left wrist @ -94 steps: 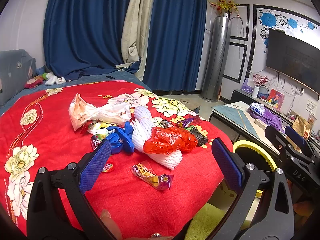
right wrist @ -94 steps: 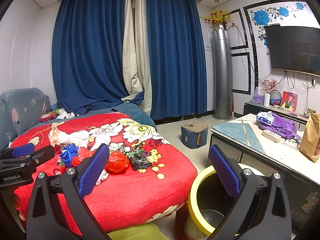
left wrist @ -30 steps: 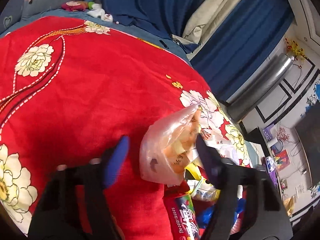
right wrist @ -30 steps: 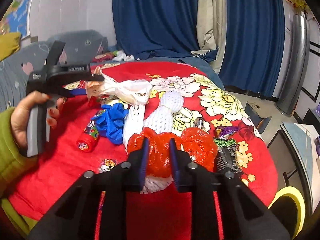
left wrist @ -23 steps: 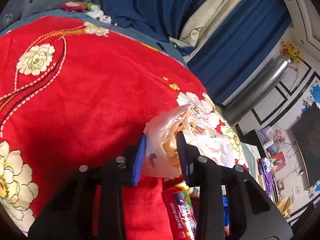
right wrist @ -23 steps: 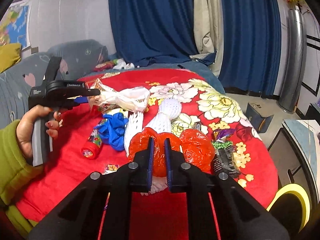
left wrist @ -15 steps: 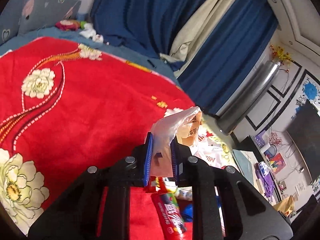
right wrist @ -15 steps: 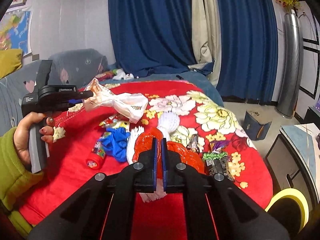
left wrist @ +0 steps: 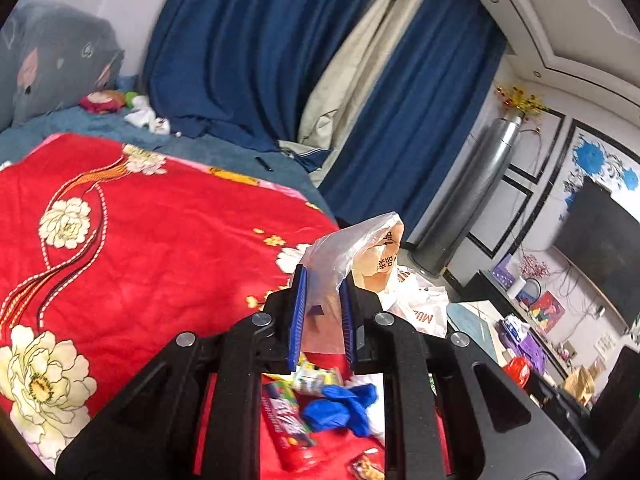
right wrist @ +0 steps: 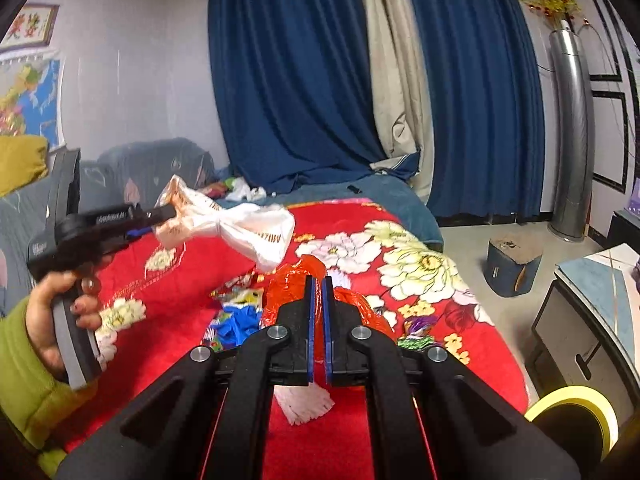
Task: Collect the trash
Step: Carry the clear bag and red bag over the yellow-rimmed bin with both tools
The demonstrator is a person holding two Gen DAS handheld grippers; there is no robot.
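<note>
Red floral blanket (left wrist: 152,248), one, spread over the bed. Two grippers, each held in one hand.

Left gripper (left wrist: 322,292): closed on one clear plastic bag (left wrist: 352,252); jaws just narrowed around it, blue pads pressing its crumpled neck. Bag lifted off the blanket, seen in the right view stretched to the right of the gripper, its white printed end hanging free above the pile. One hand (right wrist: 60,320) with a green sleeve (right wrist: 20,380) wrapped round the gripper's grey handle, at the left of the right view.

Right gripper (right wrist: 317,292): closed on one red bag (right wrist: 292,288); jaws just narrowed to a thin slit, red film bunched between and around the pads. Whether the red bag is clear of the blanket cannot be told.

Remaining litter on the blanket, near the middle:
- one blue glove (left wrist: 340,404), crumpled, just right of the candy tube;
- one candy tube (left wrist: 288,424), red, lying flat, near edge of the left view;
- one white foam net (right wrist: 304,404), its frayed end showing below the right gripper;
- one dark wrapper (right wrist: 416,332), right of the red bag;
- several small wrappers beneath the white bag, count unclear.

One yellow-rimmed bin (right wrist: 572,416), on the floor at the near right, well apart from the pile. Two blue curtains (right wrist: 296,80) with one beige strip between them, far side.
</note>
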